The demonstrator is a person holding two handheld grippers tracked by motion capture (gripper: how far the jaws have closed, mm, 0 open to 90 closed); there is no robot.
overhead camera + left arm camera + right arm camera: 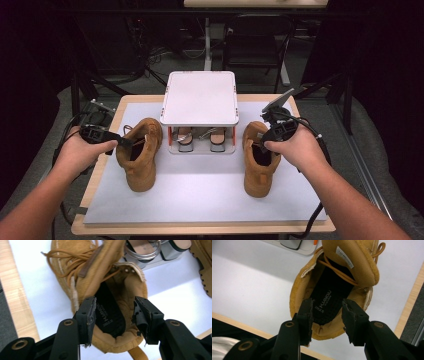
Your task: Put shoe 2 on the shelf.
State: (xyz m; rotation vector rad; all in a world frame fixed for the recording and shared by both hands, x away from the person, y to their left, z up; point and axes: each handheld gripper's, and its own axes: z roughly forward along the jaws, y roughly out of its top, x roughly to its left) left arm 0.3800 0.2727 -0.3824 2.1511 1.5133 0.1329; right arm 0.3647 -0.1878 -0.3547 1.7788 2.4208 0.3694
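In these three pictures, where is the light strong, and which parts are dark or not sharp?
High view: the white mat is evenly lit, the room behind is nearly black, the image soft. Left gripper view: the left boot has blurred laces. Right gripper view: the right boot is sharp, its insole print readable.

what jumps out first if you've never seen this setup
Two tan suede lace-up boots stand on the white mat, the left boot and the right boot flanking a small white shoe rack with sandals on its lower shelf. Each hand holds a black gripper at a boot's collar: the left gripper and right gripper both have jaws spread over the dark insole, not pressing on the boot.
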